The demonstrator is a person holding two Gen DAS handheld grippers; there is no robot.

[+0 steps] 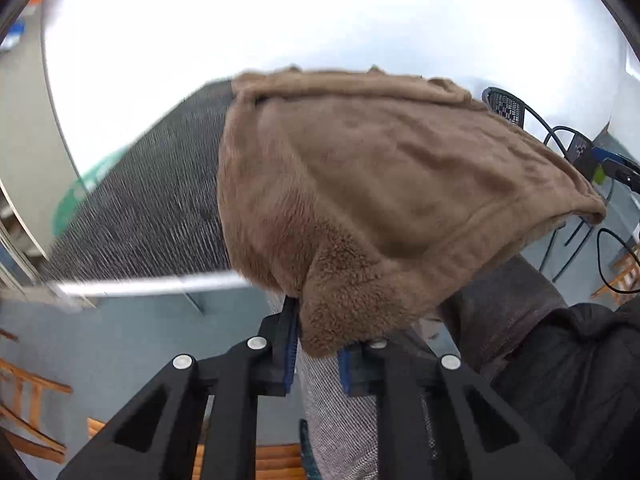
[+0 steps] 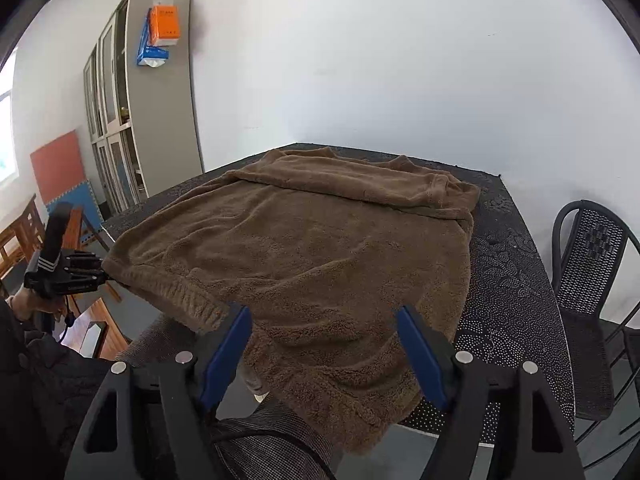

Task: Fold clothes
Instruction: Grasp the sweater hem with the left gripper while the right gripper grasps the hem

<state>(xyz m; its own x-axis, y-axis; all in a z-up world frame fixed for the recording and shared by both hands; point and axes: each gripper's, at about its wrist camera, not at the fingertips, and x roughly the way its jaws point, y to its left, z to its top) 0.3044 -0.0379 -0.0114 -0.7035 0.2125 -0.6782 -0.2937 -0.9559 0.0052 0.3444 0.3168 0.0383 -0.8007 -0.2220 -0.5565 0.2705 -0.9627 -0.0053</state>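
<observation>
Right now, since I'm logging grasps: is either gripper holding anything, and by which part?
The left gripper pinches the brown fleece garment at its near-left hem corner. The right gripper is open, holding nothing.

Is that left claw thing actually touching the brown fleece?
Touching. In the left wrist view the left gripper is closed on a corner of the brown fleece; the right wrist view shows it pulling that hem corner.

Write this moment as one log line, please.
left claw: shut on fleece top corner | right claw: open, above near hem | top: on table
</observation>
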